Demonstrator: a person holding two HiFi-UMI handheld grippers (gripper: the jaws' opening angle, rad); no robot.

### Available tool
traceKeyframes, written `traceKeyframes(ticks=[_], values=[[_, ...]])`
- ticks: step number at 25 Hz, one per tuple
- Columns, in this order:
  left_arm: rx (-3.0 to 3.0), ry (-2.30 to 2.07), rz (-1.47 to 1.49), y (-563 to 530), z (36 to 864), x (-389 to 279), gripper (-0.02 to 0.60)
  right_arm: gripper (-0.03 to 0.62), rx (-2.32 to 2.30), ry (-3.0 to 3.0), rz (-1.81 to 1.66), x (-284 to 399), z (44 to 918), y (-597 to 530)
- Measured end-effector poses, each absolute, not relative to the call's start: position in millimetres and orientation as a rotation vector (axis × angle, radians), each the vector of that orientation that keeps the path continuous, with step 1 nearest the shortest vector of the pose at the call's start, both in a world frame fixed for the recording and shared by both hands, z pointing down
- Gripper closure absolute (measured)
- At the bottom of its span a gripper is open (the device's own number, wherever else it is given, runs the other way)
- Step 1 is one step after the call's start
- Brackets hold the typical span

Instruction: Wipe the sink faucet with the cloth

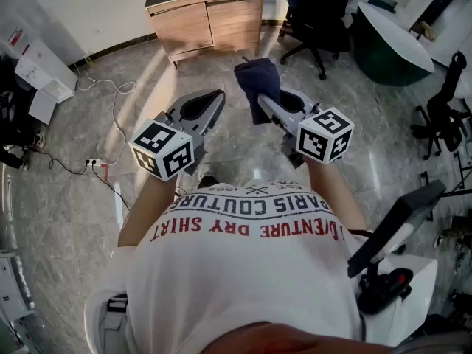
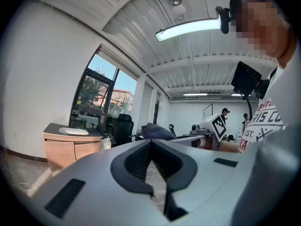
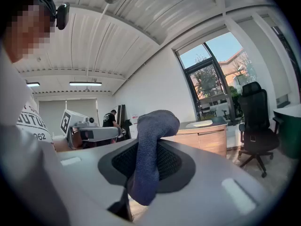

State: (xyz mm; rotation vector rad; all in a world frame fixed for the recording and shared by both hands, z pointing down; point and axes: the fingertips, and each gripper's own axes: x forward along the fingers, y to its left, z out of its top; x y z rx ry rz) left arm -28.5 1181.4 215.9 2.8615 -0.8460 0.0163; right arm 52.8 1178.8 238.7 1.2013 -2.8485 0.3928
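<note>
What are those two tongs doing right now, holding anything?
Left tongs: closed, nothing between them.
Right tongs: closed on the dark blue cloth.

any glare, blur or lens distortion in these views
Head view: sunlight streaks glare across the floor by the sink cabinet. Left gripper view: strong fisheye curve, ceiling lamp blown out. Right gripper view: cloth sharp, window bright.

Head view: steeply down from above the person (image 1: 243, 271) onto left tool (image 1: 214, 98) and right tool (image 1: 258, 102), sink cabinet (image 1: 206, 13) at 12 o'clock. Both gripper views sit close behind their own jaws, tilted up toward the ceiling (image 2: 141, 27). Cabinet is at 8 o'clock in left, 3 o'clock in right, where the cloth (image 3: 150, 145) blocks centre. All three share cabinet and office chair (image 1: 317, 13).
</note>
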Motion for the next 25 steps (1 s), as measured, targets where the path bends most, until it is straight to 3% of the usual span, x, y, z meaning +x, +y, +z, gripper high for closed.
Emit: traceKeyframes(ticks=[25], values=[[2.832, -0.791, 0.033, 1161.3, 217.1, 0.7, 0.578, 0.514, 1.245, -2.848, 0.445, 81.9, 237.0, 1163.2]])
